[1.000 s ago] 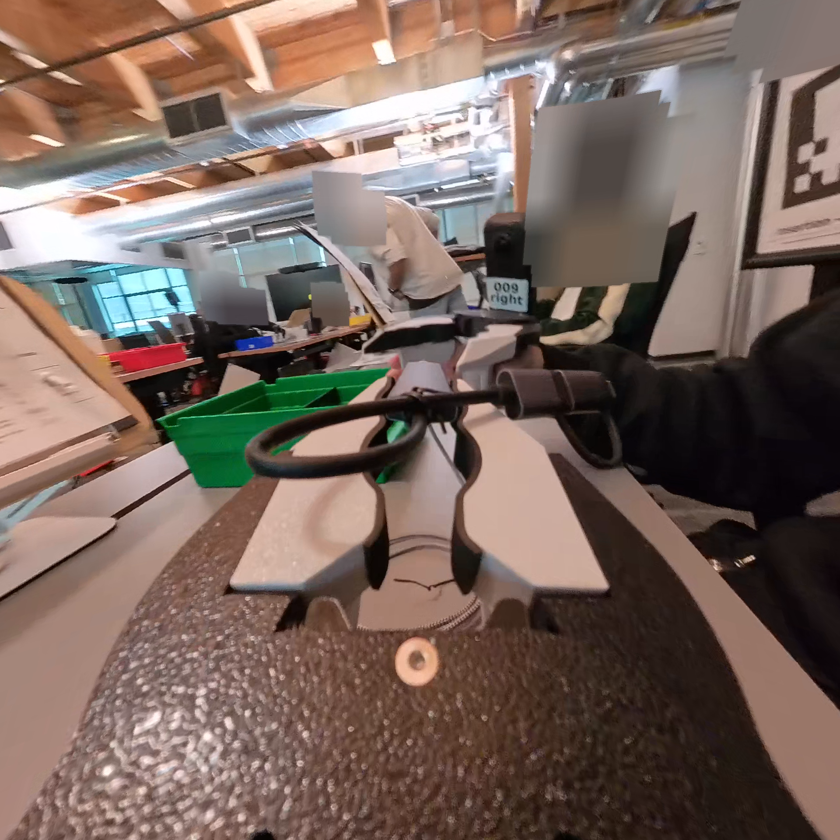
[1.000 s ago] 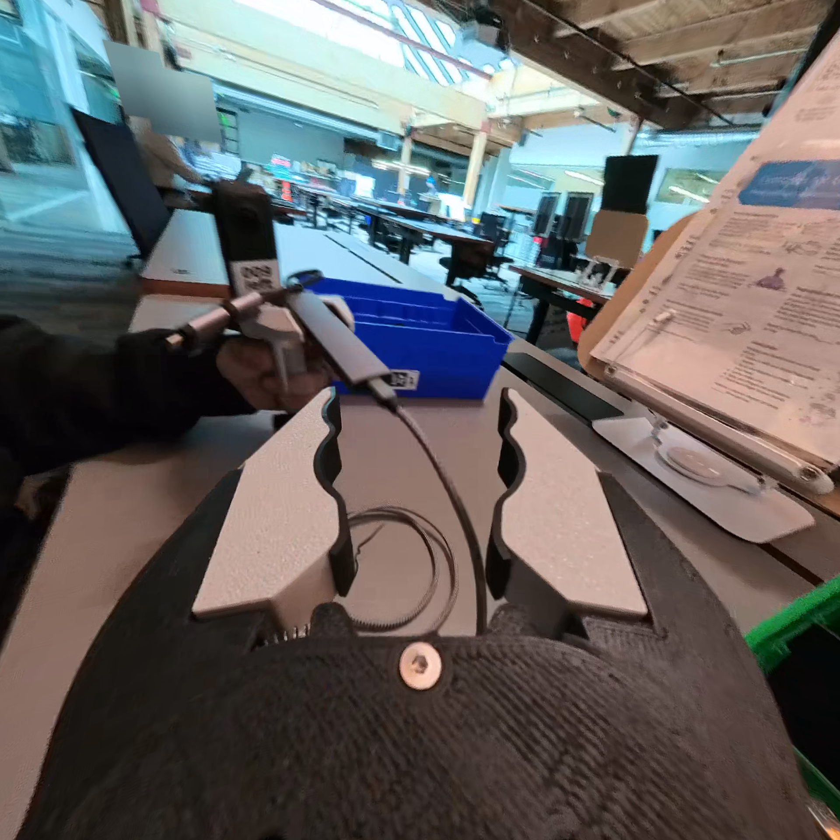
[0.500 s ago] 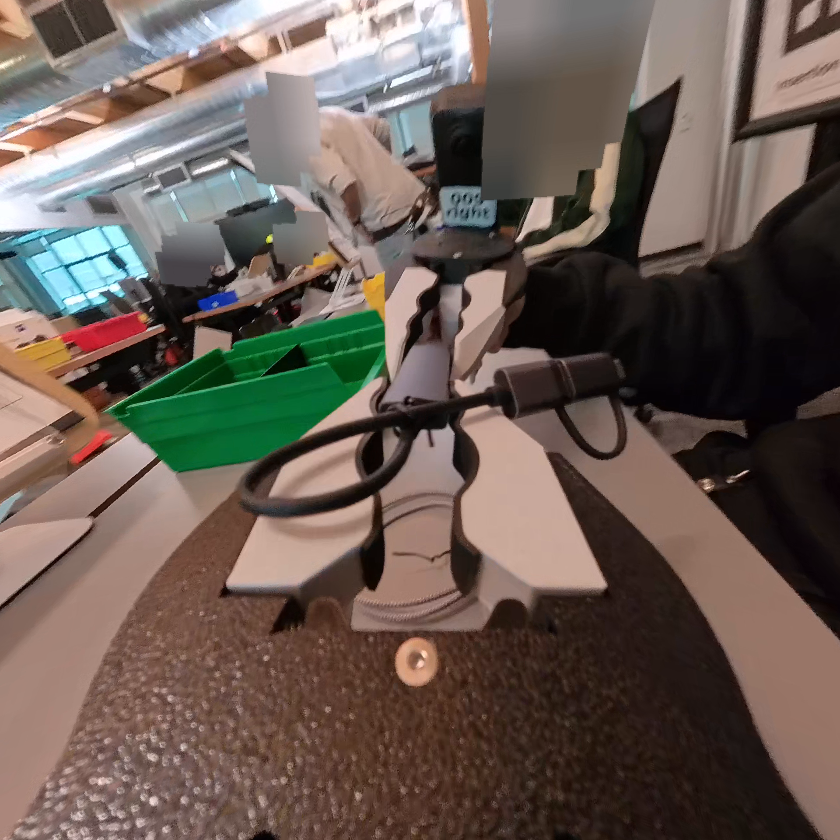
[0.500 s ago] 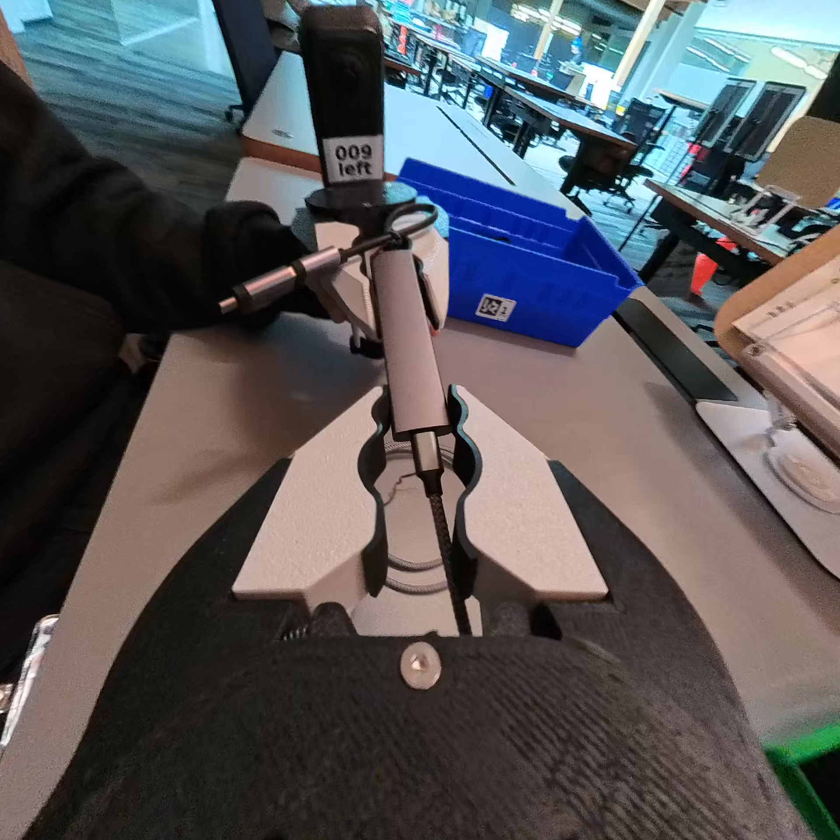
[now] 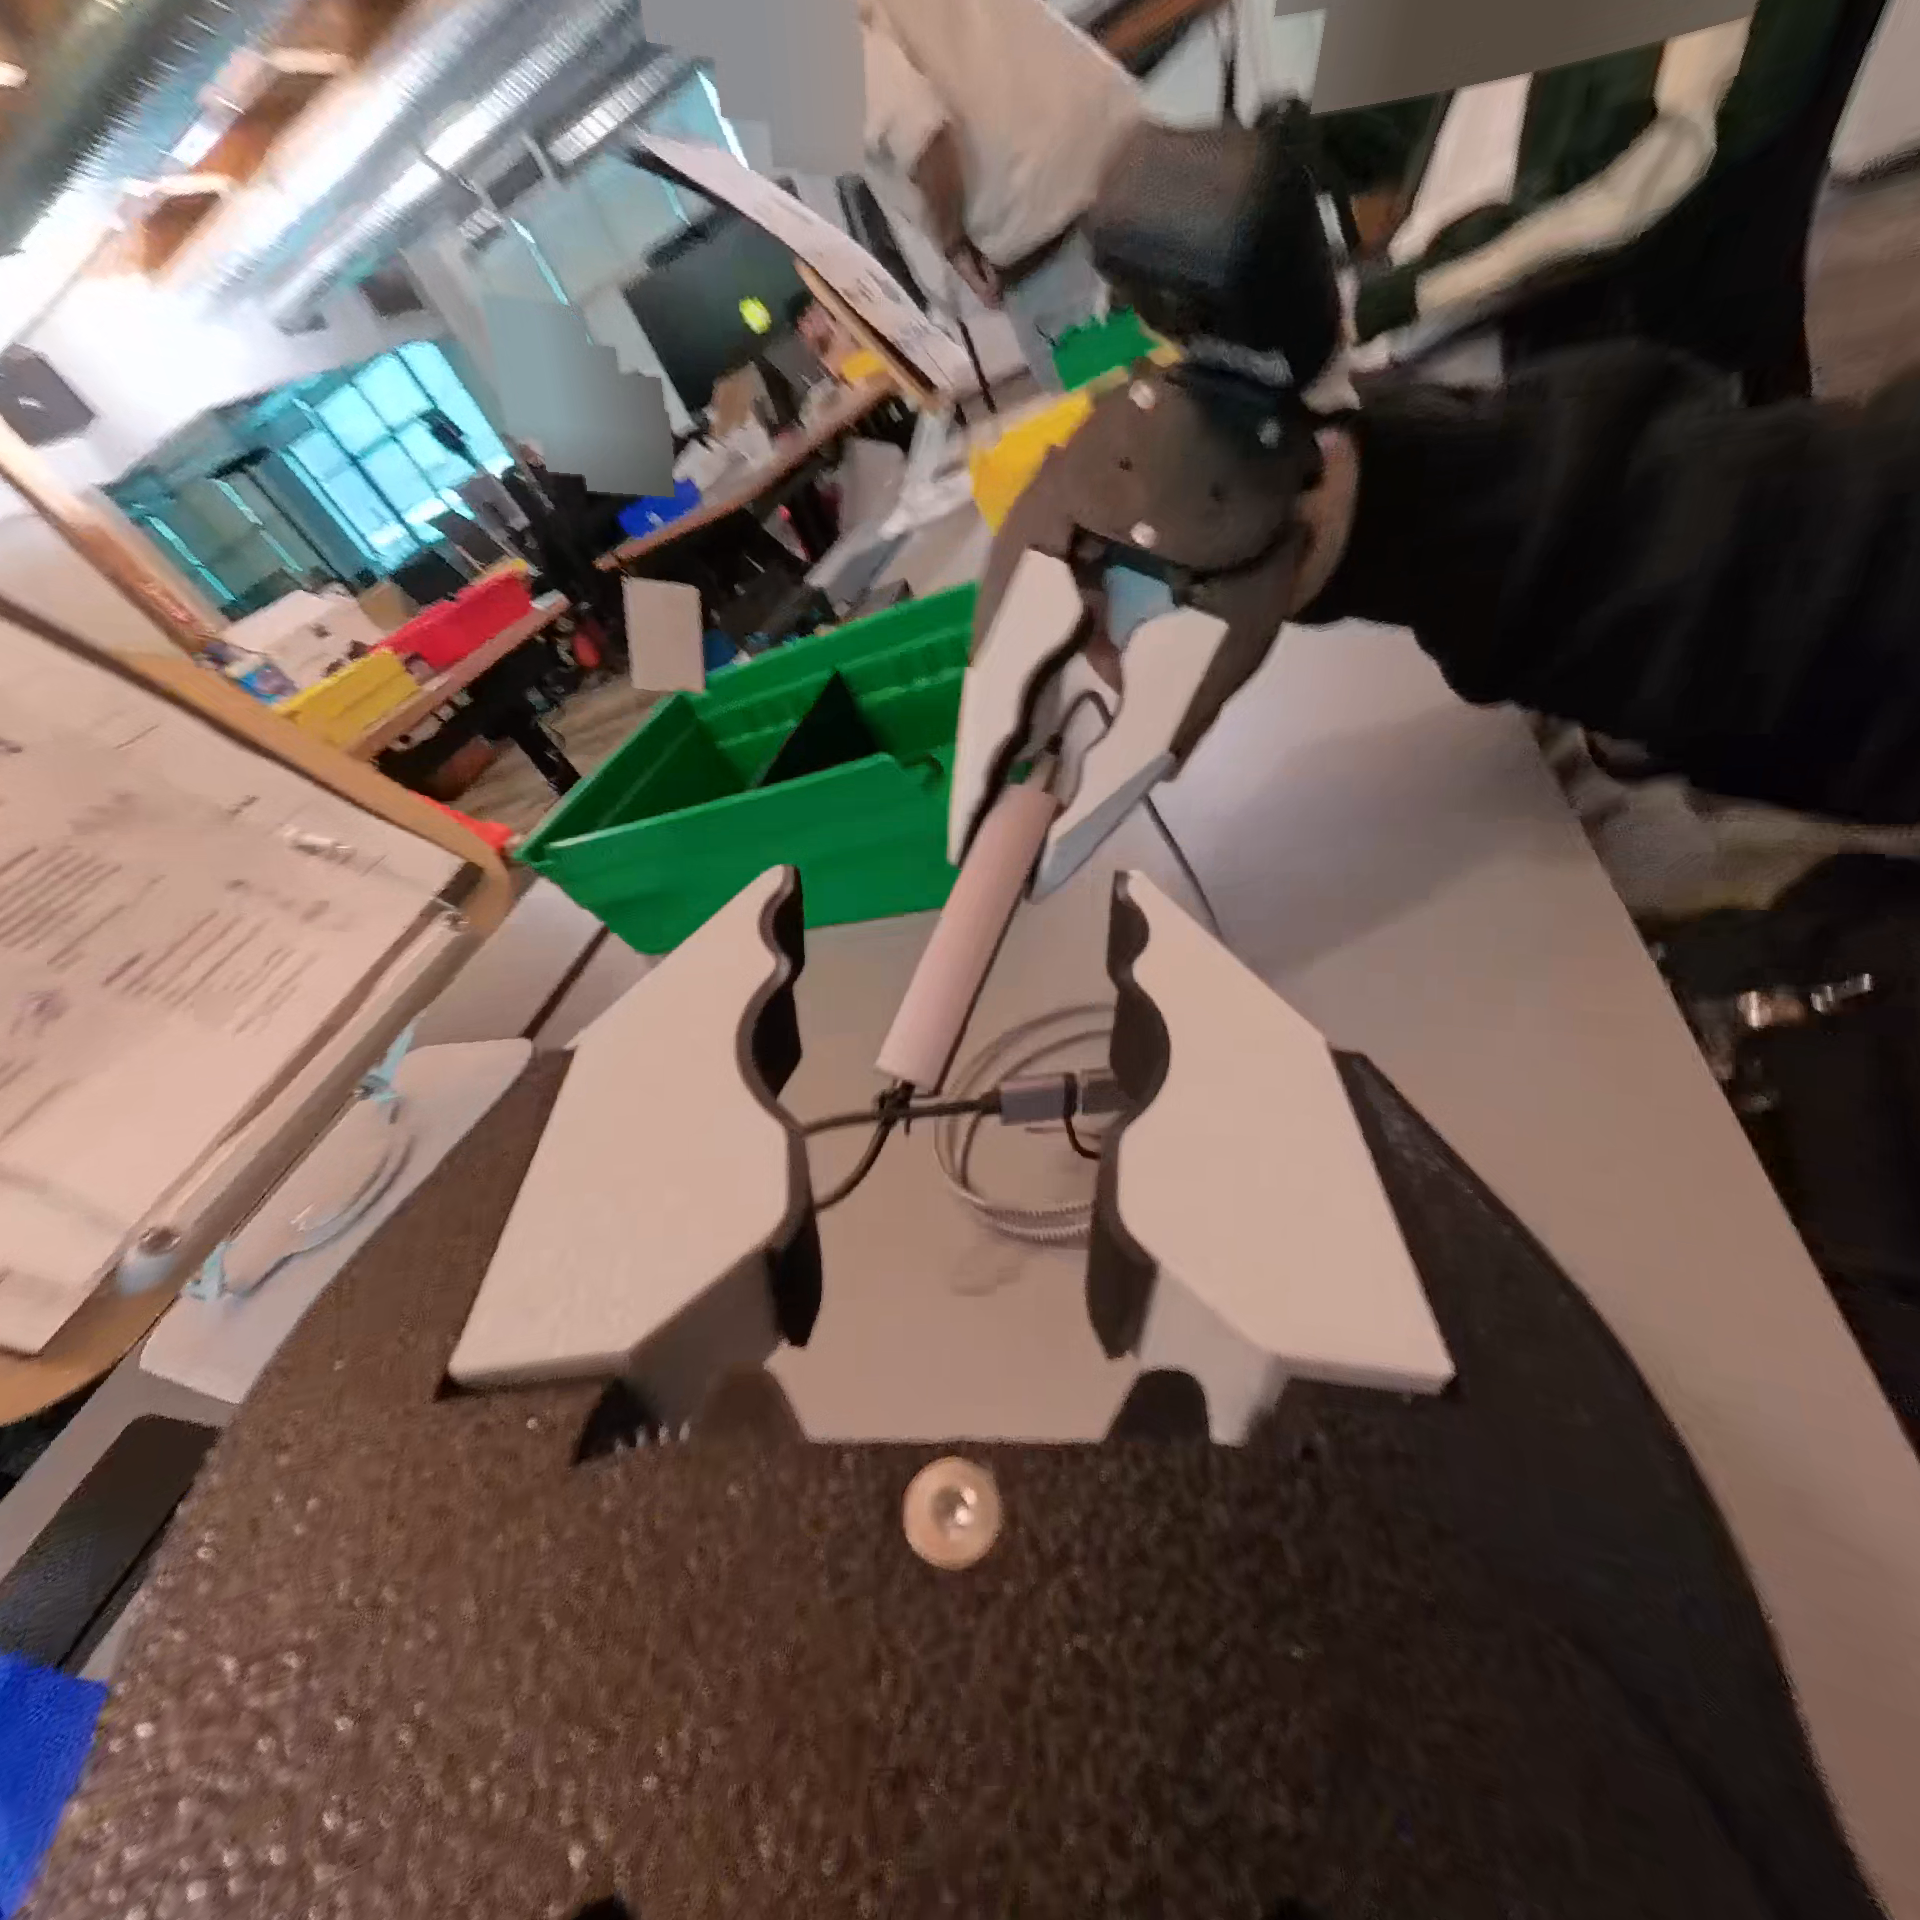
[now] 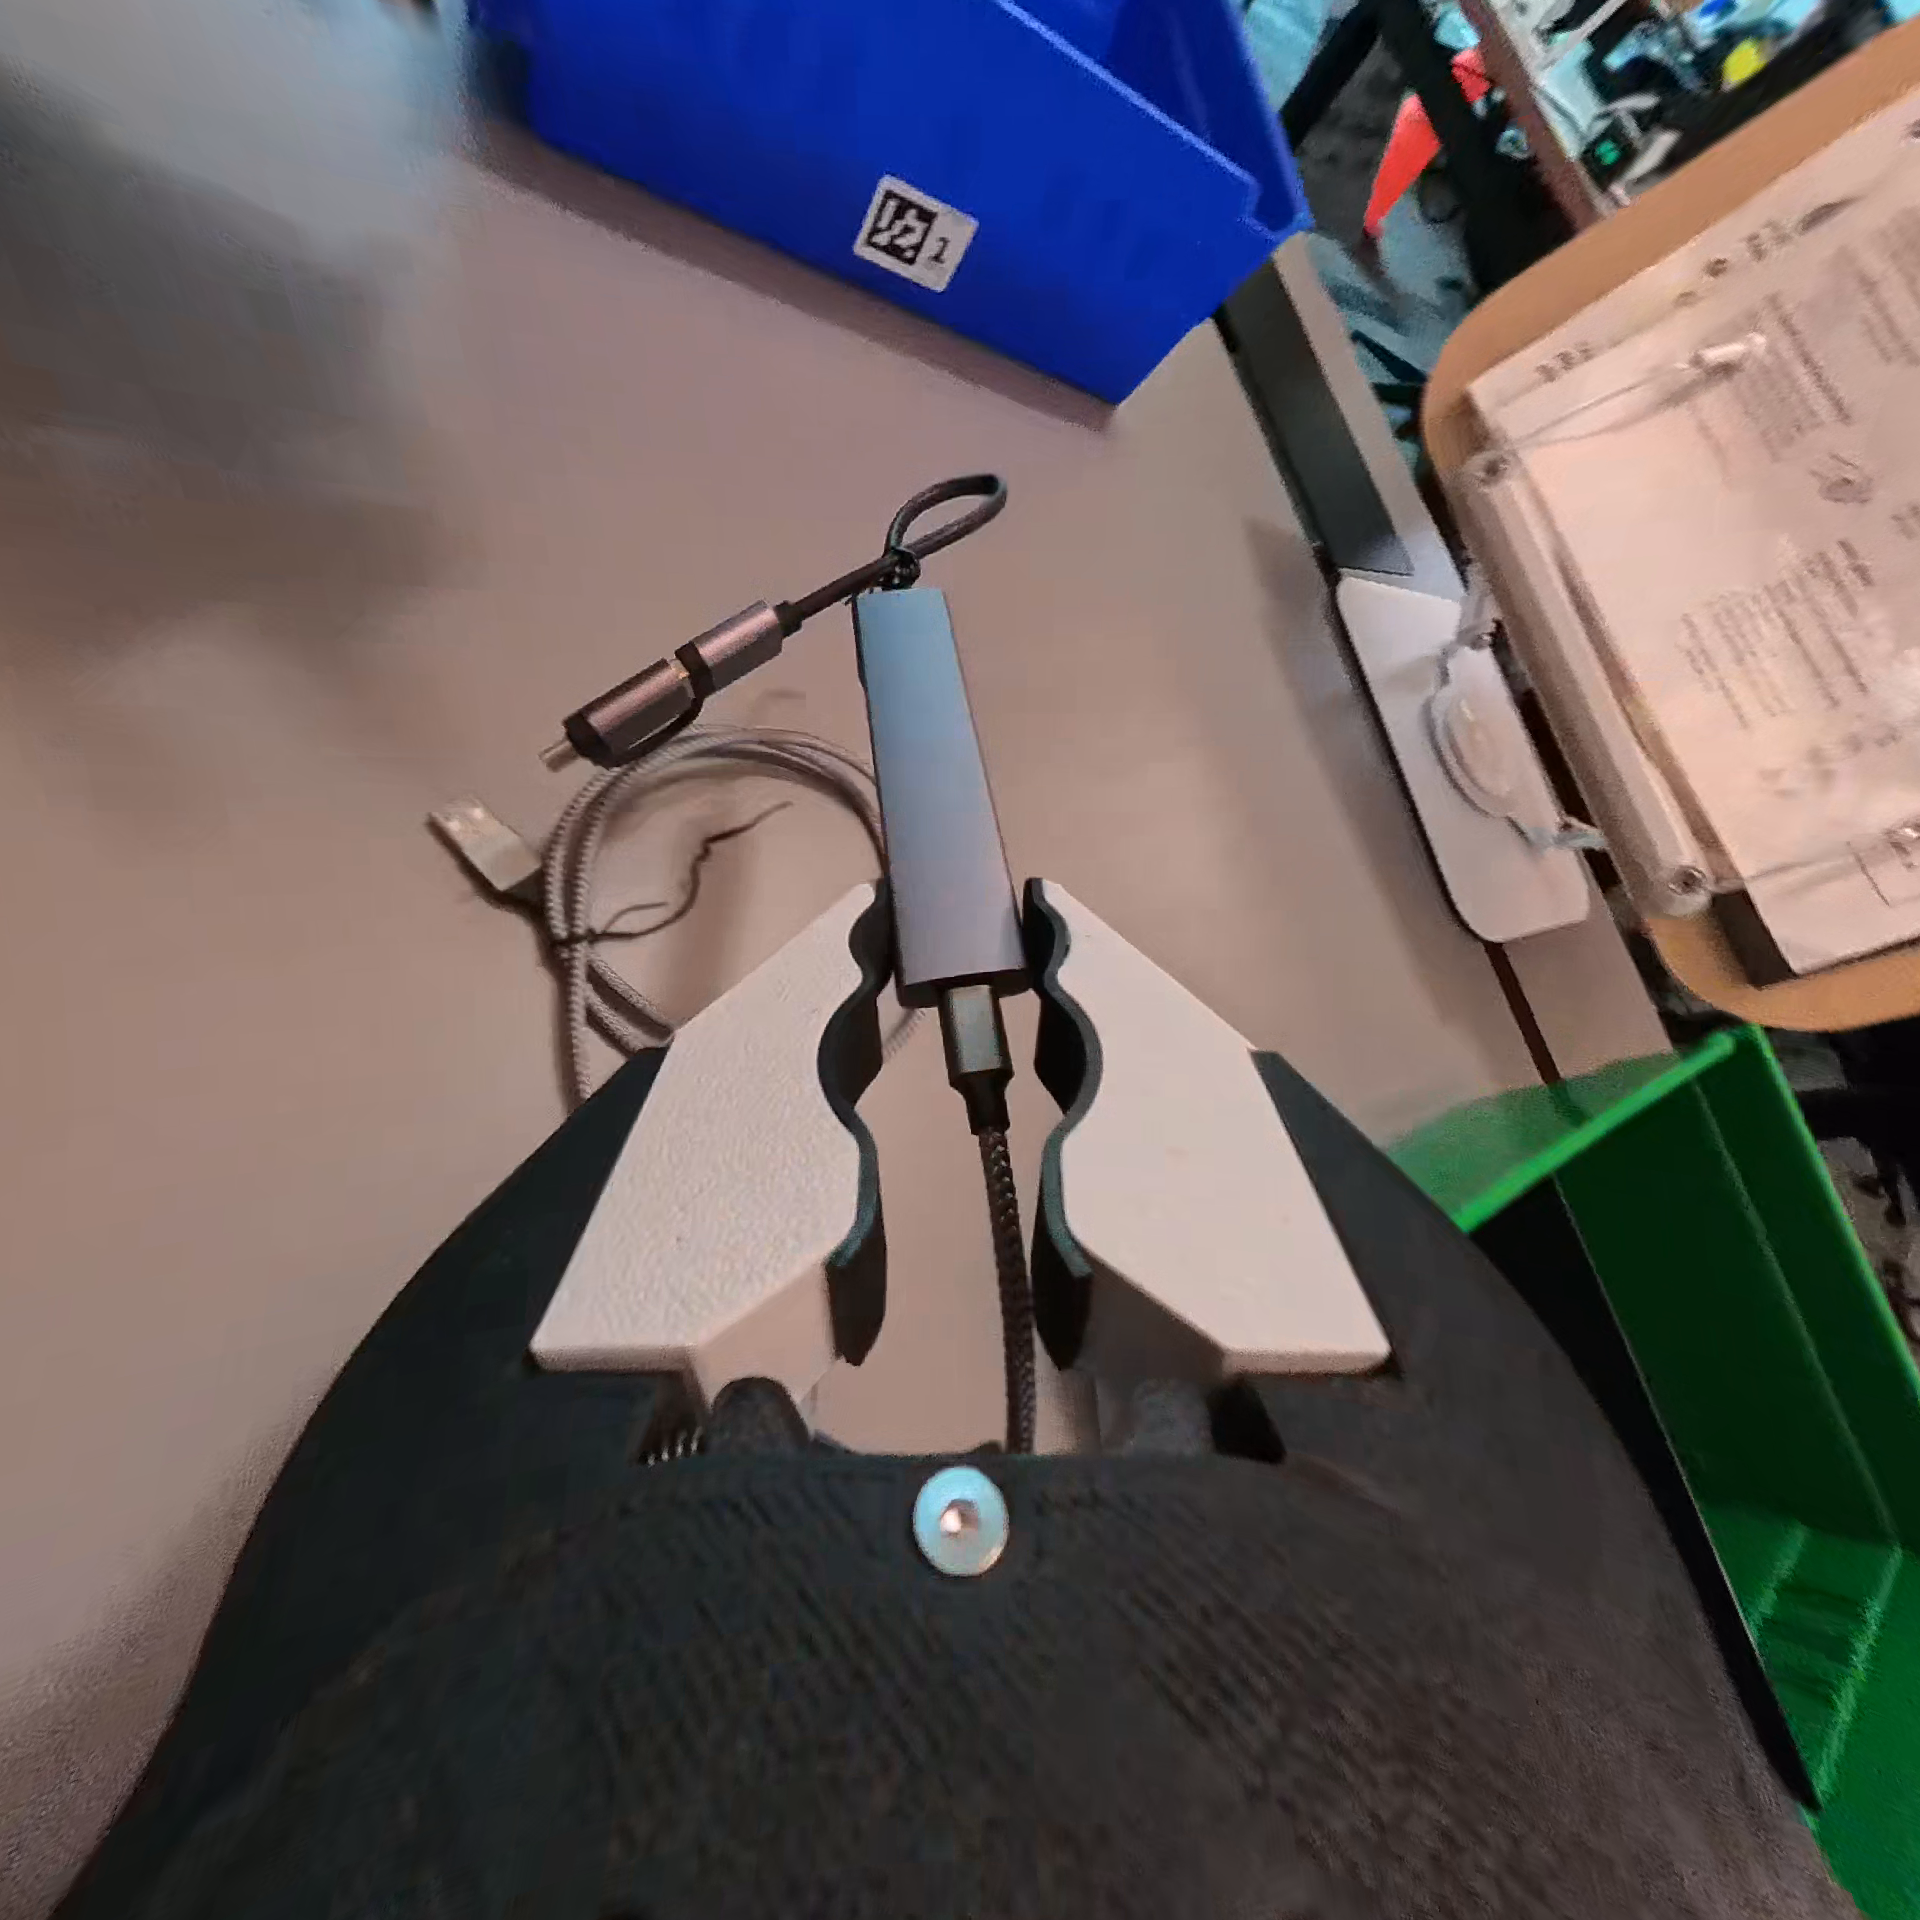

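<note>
A slim grey hub stick [image 6: 930,790] is clamped between the fingers of my right gripper [image 6: 956,904], tilted down toward the grey table [image 6: 312,1039]. A braided grey cable [image 6: 1003,1226] is plugged into its near end and coils on the table. A short black cable with a grey plug [image 6: 675,686] hangs from its far end. My left gripper [image 5: 956,894] is open and empty, its fingers wide apart just in front of the hub [image 5: 951,966]. In the left wrist view the right gripper [image 5: 1039,821] holds the hub's upper end.
A blue bin [image 6: 935,156] stands at the far side of the table. A green bin [image 6: 1714,1299] is at the right, also in the left wrist view [image 5: 727,821]. A document stand on a wooden board [image 6: 1714,520] stands beside it. A dark sleeve [image 5: 1610,571] reaches in. The gap from one gripper's tips to the other's is roughly 12 cm.
My left gripper let go of the hub, opened wide and drew back. My right gripper, open a second ago, closed on the hub and tipped it down toward the table.
</note>
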Demonstrator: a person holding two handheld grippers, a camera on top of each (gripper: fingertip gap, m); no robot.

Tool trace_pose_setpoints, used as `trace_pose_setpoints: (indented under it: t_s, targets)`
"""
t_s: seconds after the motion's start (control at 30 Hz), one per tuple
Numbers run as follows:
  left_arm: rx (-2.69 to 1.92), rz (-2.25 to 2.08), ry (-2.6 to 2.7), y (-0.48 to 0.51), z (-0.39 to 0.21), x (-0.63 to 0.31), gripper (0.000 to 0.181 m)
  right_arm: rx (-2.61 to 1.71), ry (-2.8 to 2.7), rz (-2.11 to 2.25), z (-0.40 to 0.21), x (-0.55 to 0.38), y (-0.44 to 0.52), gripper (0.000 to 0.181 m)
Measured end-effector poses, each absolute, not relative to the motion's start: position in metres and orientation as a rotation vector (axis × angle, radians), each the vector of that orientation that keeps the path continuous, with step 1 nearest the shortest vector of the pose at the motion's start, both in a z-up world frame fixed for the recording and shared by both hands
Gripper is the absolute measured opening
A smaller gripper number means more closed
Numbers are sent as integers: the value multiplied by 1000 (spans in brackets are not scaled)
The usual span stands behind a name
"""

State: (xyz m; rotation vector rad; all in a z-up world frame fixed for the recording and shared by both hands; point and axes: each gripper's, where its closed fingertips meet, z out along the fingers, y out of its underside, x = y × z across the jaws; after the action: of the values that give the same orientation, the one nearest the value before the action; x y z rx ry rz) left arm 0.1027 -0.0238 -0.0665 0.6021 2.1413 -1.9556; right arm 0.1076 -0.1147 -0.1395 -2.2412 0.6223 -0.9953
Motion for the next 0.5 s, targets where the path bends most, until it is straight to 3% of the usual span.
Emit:
trace_pose_setpoints:
  t_s: [0.23,0.37,0.5]
  targets:
    - [684,-1843,2253,-43,-115,102,55,-2090,460,-835,-126,97,-75,23]
    - [691,-1839,2246,-45,-122,106,41,-2043,396,-796,-117,88,-67,23]
    - [762,-1689,2285,-46,-138,104,40,-2048,351,-799,-116,86,-60,23]
